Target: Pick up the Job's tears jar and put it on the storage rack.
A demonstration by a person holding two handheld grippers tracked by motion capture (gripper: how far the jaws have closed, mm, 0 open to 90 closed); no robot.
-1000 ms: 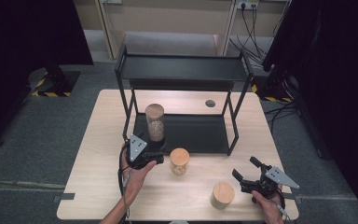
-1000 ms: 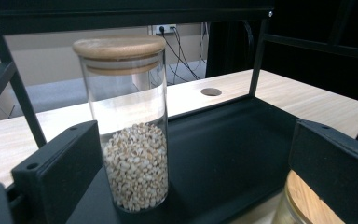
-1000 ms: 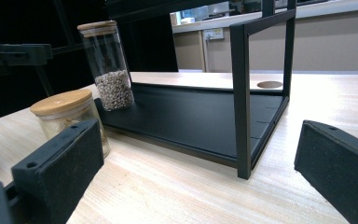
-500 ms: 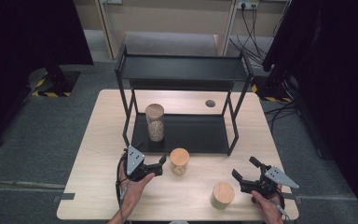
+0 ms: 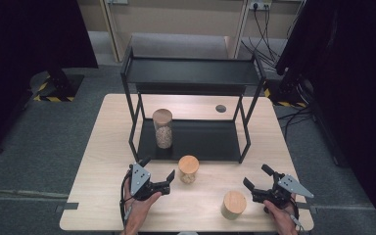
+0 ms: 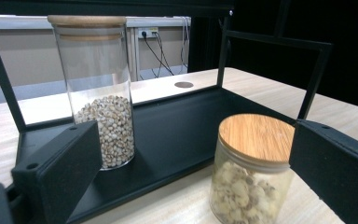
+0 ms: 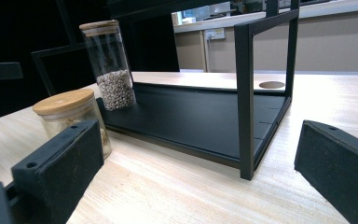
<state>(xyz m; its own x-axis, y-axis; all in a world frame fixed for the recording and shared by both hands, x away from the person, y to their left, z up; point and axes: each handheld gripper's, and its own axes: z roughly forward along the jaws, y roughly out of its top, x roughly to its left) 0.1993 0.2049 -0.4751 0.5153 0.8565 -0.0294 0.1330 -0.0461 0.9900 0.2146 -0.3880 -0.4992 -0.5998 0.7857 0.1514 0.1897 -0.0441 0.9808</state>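
Grey carpet and dark curtains surround a pale wooden table [image 5: 103, 161], on which a black two-tier rack [image 5: 191, 73] stands toward twelve o'clock. On the rack's lower shelf, at its left end, a tall glass jar [image 5: 163, 128] with a wooden lid stands upright, holding grain in its lower part.

Just in front of the rack, near the table's middle, stands a short jar [image 5: 188, 169] with a bamboo lid, filled with pale kernels. The left gripper [image 5: 162, 177] sits just beside it at about nine o'clock, jaws spread wide and holding nothing. In the left gripper view the short jar [image 6: 251, 172] stands between the two black jaws, nearer the right one, with a clear gap to each, so it is framed but not yet gripped.

The right gripper [image 5: 258, 185] rests near the table's five o'clock corner, likewise wide open and empty. A squat wooden-topped jar [image 5: 233, 204] stands just beside it, toward nine o'clock.

By my reading, the step in hand is the approach to grasp the short jar, probably to set it on the lower shelf beside the tall one. The next move calls for easing the left gripper forward until the jaws flank the glass body below the lid, centring it, then closing squarely; an off-centre pinch could tip or slide the jar.
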